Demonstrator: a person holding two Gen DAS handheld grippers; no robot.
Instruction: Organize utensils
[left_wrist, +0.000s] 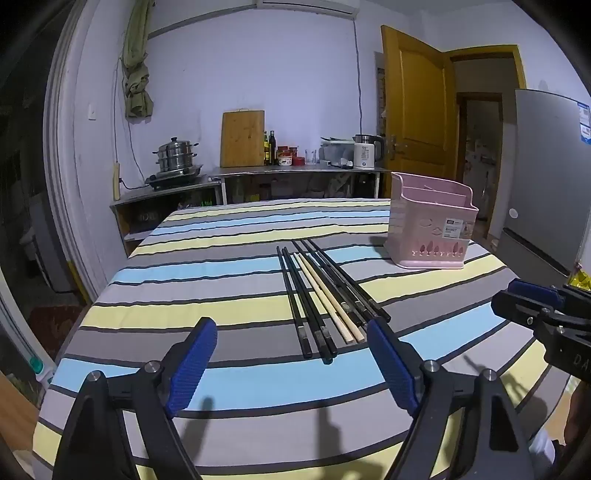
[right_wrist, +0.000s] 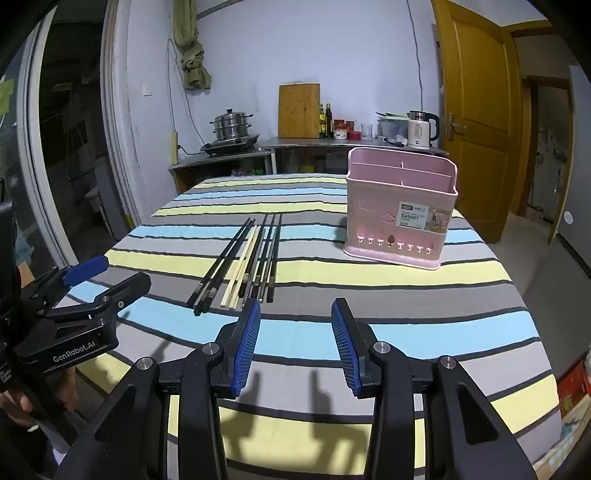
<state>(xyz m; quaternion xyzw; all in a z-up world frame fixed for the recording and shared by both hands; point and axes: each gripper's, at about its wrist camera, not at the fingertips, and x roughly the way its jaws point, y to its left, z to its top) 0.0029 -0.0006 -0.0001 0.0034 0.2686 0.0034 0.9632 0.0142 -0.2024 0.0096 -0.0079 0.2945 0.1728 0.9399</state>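
Several chopsticks (left_wrist: 325, 291) lie side by side on the striped tablecloth, most black and two pale wood; they also show in the right wrist view (right_wrist: 247, 258). A pink utensil basket (left_wrist: 430, 221) with dividers stands upright to their right, also in the right wrist view (right_wrist: 400, 206). My left gripper (left_wrist: 291, 332) is open and empty, just short of the chopsticks' near ends. My right gripper (right_wrist: 295, 314) is open and empty, near the chopsticks' near ends and slightly right of them. Each gripper shows at the edge of the other's view.
The table (right_wrist: 406, 332) carries a striped cloth. Behind it a steel counter (right_wrist: 332, 142) holds a cutting board, bottles, a kettle (right_wrist: 421, 129) and a steamer pot (right_wrist: 231, 125). A wooden door (right_wrist: 476, 110) stands open at right. A grey fridge (left_wrist: 550, 177) is beside the table.
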